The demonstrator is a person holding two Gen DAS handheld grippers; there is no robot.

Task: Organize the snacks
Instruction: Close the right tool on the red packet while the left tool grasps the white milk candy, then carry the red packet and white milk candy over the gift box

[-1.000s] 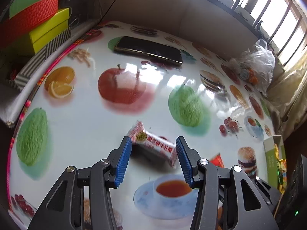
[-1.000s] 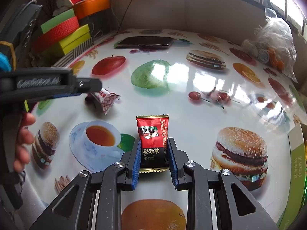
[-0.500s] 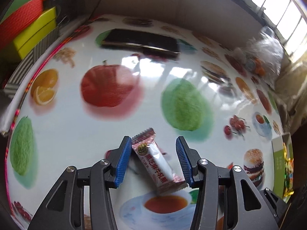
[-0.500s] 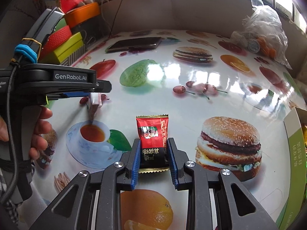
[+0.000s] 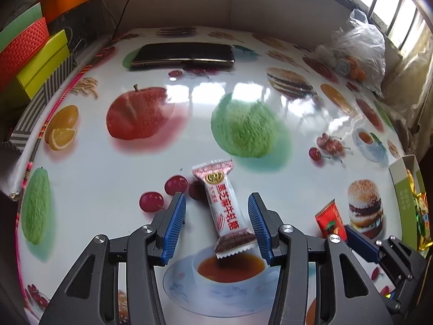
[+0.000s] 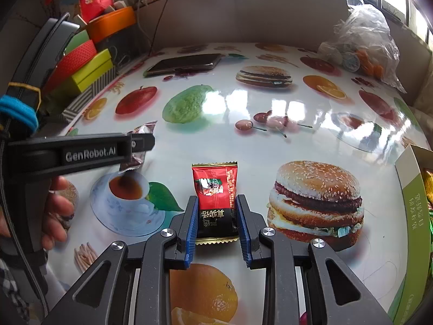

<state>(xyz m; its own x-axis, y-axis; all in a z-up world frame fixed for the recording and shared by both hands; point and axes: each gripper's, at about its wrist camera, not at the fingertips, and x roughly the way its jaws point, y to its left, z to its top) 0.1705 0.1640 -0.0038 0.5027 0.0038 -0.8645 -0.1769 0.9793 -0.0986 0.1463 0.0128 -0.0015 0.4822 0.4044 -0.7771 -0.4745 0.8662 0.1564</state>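
Observation:
A white and pink candy bar (image 5: 226, 208) lies on the printed tablecloth (image 5: 108, 178), lengthwise between the jaws of my left gripper (image 5: 216, 199). That gripper is open, and its blue pads (image 5: 176, 216) stand apart from the wrapper on the left side. My right gripper (image 6: 216, 200) is shut on the black lower half of a red and black candy (image 6: 215, 187), held low over the table. From the left wrist view the red candy (image 5: 328, 222) shows at the right. The left gripper (image 6: 140, 142) reaches in from the left of the right wrist view, hiding most of the pink candy (image 6: 144, 128).
An open green box (image 6: 414, 203) with gold-wrapped sweets stands at the table's right edge. A phone (image 5: 184, 54) lies at the back, a plastic bag (image 5: 357, 46) at the back right, and stacked coloured boxes (image 5: 35, 62) at the left. A person's hand (image 6: 56, 211) grips the left handle.
My left gripper has moved forward and rolled, so the pink candy now lies lengthwise between its open jaws. The right gripper has kept still, holding the red candy.

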